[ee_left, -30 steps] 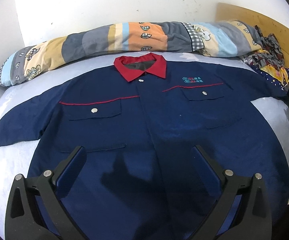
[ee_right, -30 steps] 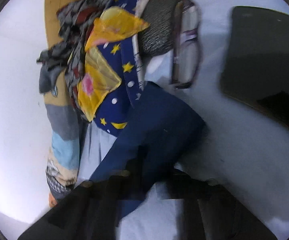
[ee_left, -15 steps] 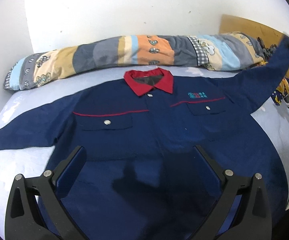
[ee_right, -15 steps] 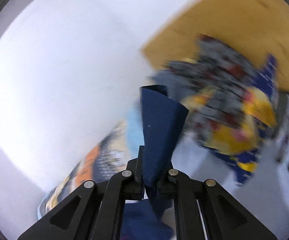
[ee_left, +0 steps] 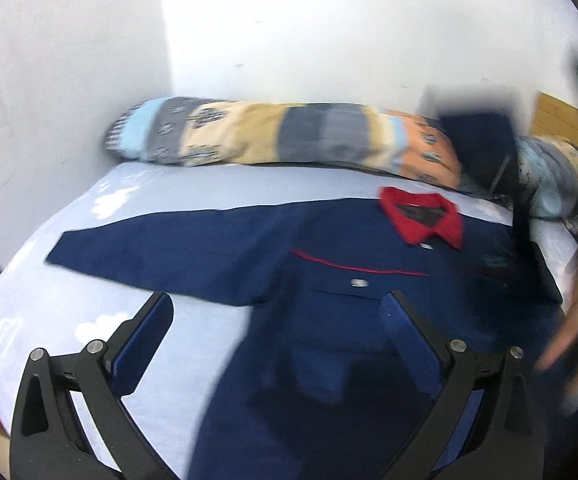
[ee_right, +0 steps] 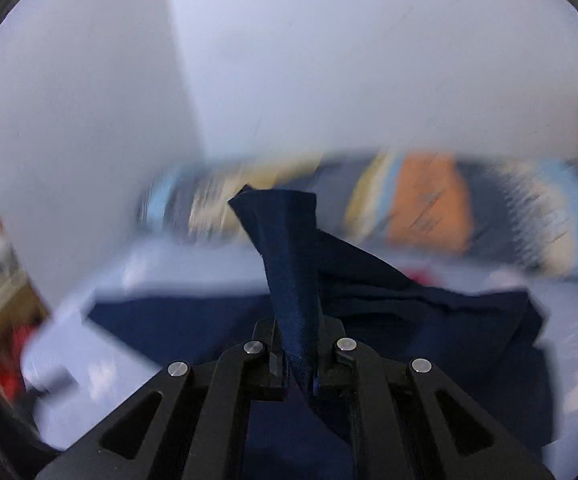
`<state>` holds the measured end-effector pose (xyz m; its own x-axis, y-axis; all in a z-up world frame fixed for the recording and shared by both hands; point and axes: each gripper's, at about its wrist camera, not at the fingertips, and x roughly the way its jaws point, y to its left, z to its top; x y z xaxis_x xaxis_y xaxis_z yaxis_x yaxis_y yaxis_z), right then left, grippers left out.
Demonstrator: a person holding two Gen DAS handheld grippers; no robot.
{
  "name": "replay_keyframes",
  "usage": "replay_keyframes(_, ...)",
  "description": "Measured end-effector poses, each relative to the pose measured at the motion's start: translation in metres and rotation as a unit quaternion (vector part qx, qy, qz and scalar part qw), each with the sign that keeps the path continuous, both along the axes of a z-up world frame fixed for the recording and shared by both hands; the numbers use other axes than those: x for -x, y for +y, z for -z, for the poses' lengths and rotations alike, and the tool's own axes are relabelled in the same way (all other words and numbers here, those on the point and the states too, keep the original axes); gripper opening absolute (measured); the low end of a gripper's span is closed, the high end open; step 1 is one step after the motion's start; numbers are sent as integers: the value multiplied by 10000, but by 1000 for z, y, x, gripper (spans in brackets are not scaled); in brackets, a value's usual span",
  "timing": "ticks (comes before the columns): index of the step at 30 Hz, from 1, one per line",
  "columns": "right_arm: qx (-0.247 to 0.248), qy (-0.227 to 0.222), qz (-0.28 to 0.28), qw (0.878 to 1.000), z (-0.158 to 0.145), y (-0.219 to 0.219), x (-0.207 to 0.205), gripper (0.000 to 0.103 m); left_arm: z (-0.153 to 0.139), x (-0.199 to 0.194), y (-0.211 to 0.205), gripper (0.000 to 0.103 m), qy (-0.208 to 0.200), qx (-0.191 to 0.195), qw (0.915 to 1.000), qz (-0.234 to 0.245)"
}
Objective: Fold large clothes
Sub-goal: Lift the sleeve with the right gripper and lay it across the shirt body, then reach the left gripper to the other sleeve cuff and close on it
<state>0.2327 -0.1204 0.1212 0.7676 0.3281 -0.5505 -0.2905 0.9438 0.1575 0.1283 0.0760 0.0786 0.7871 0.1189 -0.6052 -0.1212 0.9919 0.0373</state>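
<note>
A large navy work shirt [ee_left: 329,304] with a red collar [ee_left: 421,216] lies front-up on the bed. Its left sleeve [ee_left: 161,252] lies spread flat toward the left. My left gripper [ee_left: 277,320] is open and empty, held above the shirt's lower left side. My right gripper [ee_right: 299,344] is shut on the cuff of the shirt's right sleeve [ee_right: 289,264] and holds it raised above the shirt's body [ee_right: 429,308]. The raised sleeve end shows blurred in the left wrist view [ee_left: 481,140], above the collar.
A long patchwork bolster [ee_left: 281,136] lies along the white wall at the bed's far edge. The bed has a light blue sheet [ee_left: 69,300]. A wooden headboard [ee_left: 561,116] stands at the right. The bed's left edge drops off near a red object [ee_right: 9,360].
My right gripper has carried the right sleeve up and leftward over the shirt's body. My left gripper has swung to the left, now facing the spread left sleeve.
</note>
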Motion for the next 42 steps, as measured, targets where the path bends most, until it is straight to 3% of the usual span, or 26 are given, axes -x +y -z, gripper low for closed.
replay_keyframes(4,1088,1034,-155,9885,125,78,-19,8,5,0,29,103,129,340,9991,-239)
replay_keyframes(7,1508,1335,-89,9795,163,91,-11,16,5,2,38,103,139,487,9984,-240)
replay_keyframes(9,1656,1317,-126,9773,158,93,-10,23,3,2,38,103,111,569,9981,-229)
replay_keyframes(10,1566,1427,-311,9768,153,95,-8,37,1,1,38,103,87,644,9976,-230)
replay_keyframes(11,1364,1485,-484,9783,144,93,-6,43,-2,-2,40,103,76,712,9972,-236)
replay_keyframes(13,1026,1272,-722,9839,119,89,6,45,-3,-2,43,103,50,818,9962,-279)
replay_keyframes(15,848,777,-792,9902,92,78,24,64,-5,-3,47,103,56,922,9953,-296)
replay_keyframes(16,778,601,-693,9927,85,70,29,80,-4,-3,47,103,73,942,9950,-309)
replay_keyframes(18,581,554,-287,9964,83,43,24,81,-3,-4,47,103,106,931,9950,-358)
replay_keyframes(21,428,991,597,9924,100,-8,5,78,2,-6,45,103,230,986,9941,-398)
replay_keyframes(22,459,1225,954,9868,110,-25,0,79,3,-7,44,103,259,997,9938,-409)
replay_keyframes(24,586,2160,1353,9652,140,-51,-9,79,6,-11,40,103,319,1017,9934,-415)
replay_keyframes(25,619,2700,1254,9527,158,-57,-7,77,7,-12,37,103,341,1010,9934,-413)
replay_keyframes(26,659,2845,1140,9496,163,-57,-4,77,8,-15,33,103,377,1018,9933,-385)
replay_keyframes(29,265,2650,888,9598,141,-62,24,67,12,-17,21,103,475,1023,9932,-289)
replay_keyframes(35,-487,1579,903,9821,63,-91,102,71,15,0,-8,103,449,903,9948,125)
replay_keyframes(39,-788,1402,1124,9806,71,-120,130,72,11,32,-17,103,399,879,9951,212)
replay_keyframes(42,-1119,1524,1232,9742,81,-135,117,73,-1,54,-14,103,354,826,9957,213)
